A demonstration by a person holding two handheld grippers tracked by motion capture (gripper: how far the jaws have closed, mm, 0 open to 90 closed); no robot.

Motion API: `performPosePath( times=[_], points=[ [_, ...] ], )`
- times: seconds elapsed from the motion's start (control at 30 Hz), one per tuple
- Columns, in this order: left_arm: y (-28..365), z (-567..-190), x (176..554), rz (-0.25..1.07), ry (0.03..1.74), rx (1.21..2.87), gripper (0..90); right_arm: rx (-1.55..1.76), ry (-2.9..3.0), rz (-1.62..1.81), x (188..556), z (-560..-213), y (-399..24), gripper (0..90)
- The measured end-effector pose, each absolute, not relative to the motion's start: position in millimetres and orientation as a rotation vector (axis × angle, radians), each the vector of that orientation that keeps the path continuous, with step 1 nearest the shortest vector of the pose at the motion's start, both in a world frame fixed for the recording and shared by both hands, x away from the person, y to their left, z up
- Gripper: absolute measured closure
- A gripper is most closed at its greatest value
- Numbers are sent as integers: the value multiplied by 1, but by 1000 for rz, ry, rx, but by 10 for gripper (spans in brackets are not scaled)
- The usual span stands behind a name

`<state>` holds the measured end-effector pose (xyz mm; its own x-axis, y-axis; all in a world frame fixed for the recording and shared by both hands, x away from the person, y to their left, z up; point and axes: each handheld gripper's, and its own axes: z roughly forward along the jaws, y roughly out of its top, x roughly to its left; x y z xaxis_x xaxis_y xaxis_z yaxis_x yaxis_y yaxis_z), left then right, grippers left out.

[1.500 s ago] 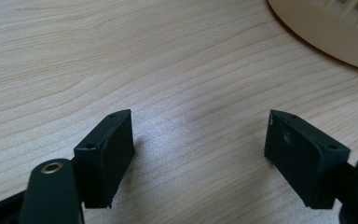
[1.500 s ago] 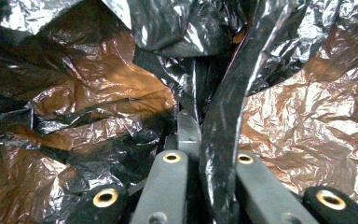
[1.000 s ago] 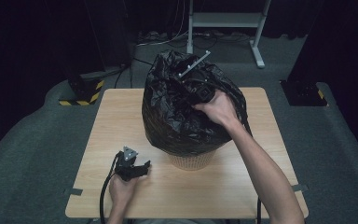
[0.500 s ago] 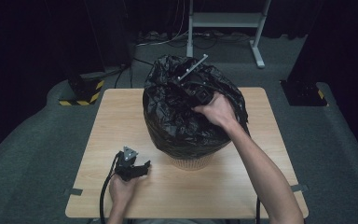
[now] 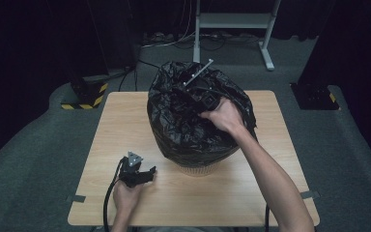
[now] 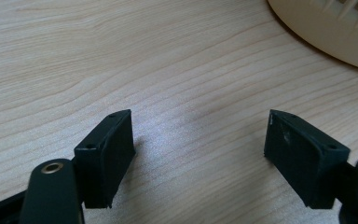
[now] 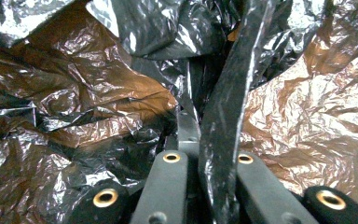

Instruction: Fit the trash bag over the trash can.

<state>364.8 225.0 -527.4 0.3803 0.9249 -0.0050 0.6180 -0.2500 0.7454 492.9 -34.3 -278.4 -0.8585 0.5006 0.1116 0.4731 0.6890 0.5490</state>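
One wooden table [image 5: 251,198]. At its near left, the left gripper [image 5: 142,176] rests on the wood, fingers apart, holding nothing. At centre stands one basket [image 5: 198,169] lined with one black bag [image 5: 183,130]. The right gripper [image 5: 200,96] pinches a fold of bag.

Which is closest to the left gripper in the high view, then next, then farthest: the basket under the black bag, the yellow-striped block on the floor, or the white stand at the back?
From the left gripper, at the table's near left:
1. Basket, just to its right, under the black bag.
2. Yellow-striped block, on the floor past the table's far left corner.
3. White stand, at the back.
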Motion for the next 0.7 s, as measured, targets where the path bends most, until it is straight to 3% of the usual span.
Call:
performPosePath(
  times=[0.7],
  points=[
    [225, -527, 365, 588, 1324, 1973, 241, 825, 2877, 859, 494, -290, -30, 887]
  ],
)
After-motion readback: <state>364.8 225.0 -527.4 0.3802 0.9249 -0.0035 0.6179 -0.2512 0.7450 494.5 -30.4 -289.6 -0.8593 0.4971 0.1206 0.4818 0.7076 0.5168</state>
